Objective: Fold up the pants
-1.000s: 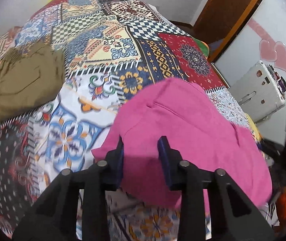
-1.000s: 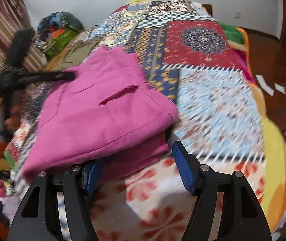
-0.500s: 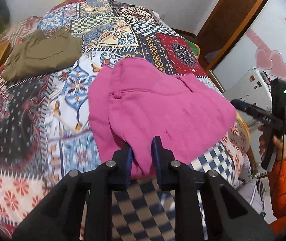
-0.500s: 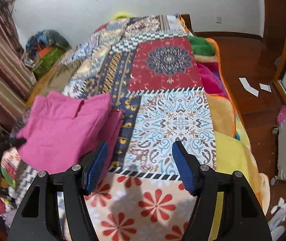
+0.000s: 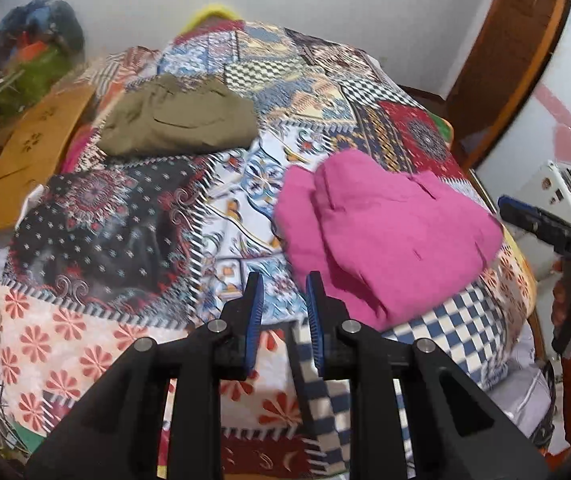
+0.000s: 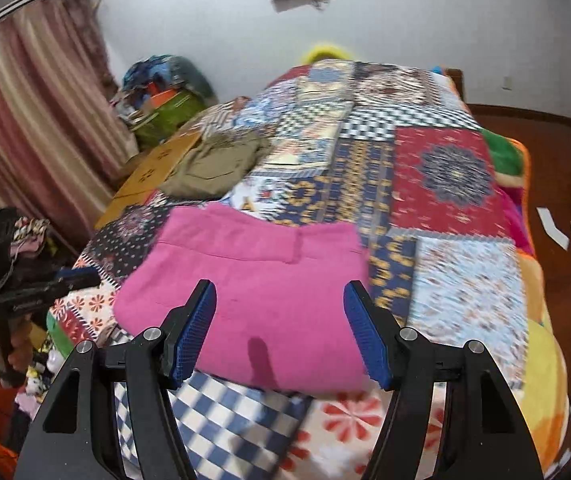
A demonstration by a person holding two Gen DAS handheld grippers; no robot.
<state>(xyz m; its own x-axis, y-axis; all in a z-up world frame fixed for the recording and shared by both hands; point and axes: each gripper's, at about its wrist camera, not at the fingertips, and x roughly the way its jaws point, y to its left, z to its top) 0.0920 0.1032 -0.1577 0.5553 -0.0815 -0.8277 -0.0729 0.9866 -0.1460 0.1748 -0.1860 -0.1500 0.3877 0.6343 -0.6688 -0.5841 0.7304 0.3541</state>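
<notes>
Two grippers hover empty over the patchwork bedspread (image 5: 117, 240), left gripper (image 5: 281, 300) narrowly parted, right gripper (image 6: 281, 332) wide, while the pink pants (image 5: 389, 228) lie compactly folded, leaving apparently little beyond tidying.

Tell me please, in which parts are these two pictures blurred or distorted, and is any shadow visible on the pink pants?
Left wrist view: the patchwork bedspread is smeared by motion and the room bows, while the left claw stays sharp. Right wrist view: the bedspread's far and right patches are blurred, the curtain curves at the edge, and a small dark shadow lies on the pink pants near their front edge.
</notes>
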